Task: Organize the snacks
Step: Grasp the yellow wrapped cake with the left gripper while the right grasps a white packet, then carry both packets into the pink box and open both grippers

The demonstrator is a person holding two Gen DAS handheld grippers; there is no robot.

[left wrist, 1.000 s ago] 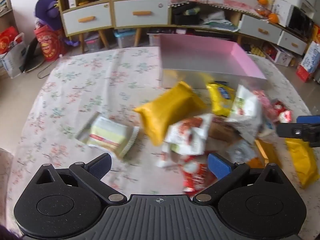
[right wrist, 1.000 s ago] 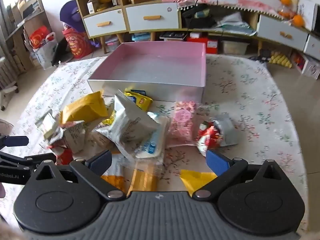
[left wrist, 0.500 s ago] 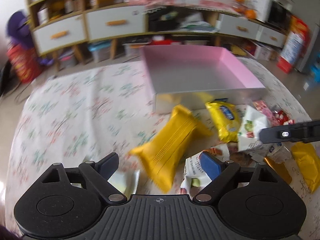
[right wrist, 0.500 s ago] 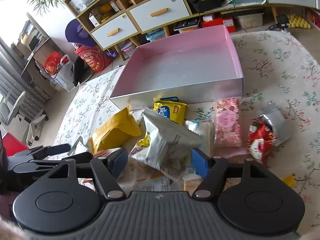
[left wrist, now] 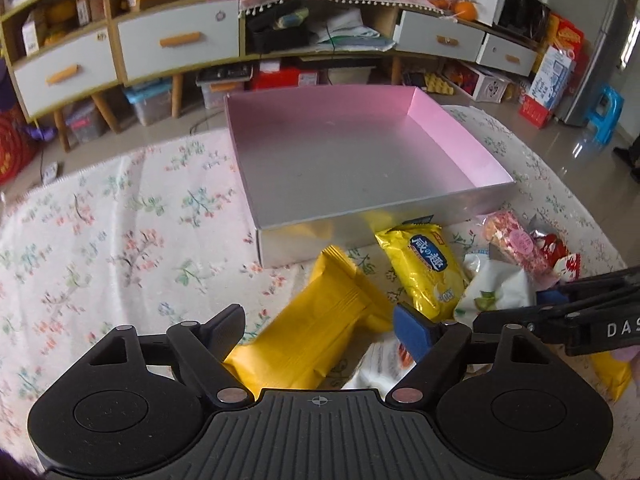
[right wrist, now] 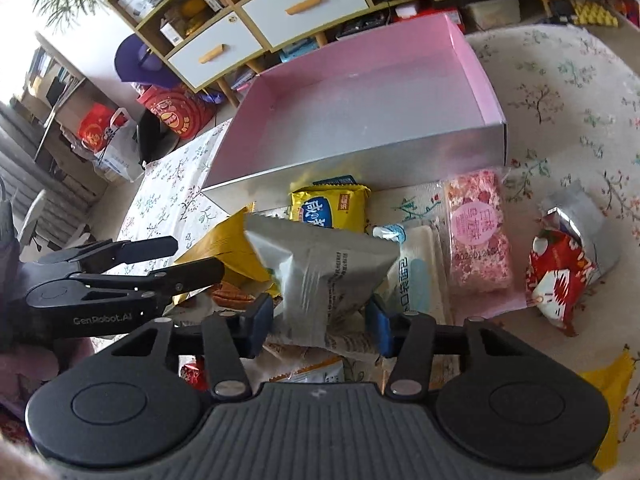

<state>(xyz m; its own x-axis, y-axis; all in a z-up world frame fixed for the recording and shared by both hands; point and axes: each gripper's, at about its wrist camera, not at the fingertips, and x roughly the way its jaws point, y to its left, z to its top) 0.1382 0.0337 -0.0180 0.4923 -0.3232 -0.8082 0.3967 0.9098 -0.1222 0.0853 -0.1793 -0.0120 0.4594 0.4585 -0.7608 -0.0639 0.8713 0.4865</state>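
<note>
Snack packets lie heaped on the flowered cloth in front of an empty pink box (left wrist: pixel 452 140) with a silver front wall (right wrist: pixel 360 160). My left gripper (left wrist: pixel 320 330) straddles an orange-yellow packet (left wrist: pixel 332 304); its jaws are closing and the pads are at the packet's sides, not clearly pressing. My right gripper (right wrist: pixel 320 324) straddles a silver-grey packet (right wrist: pixel 328 272), jaws closing, with a thin gap at the left pad. Each gripper shows in the other's view: the right gripper (left wrist: pixel 560 308) and the left gripper (right wrist: pixel 160 260).
Around them lie a yellow packet with a blue label (right wrist: pixel 328 210), a pink packet (right wrist: pixel 476 232), a white packet (right wrist: pixel 416 280) and a red and silver one (right wrist: pixel 560 268). A low cabinet with drawers (left wrist: pixel 176 44) stands beyond the table.
The left gripper swung right, away from a green and white packet and over the orange-yellow one, its jaws narrowing. The right gripper rolled and sank over the silver-grey packet, its jaws narrowing a lot.
</note>
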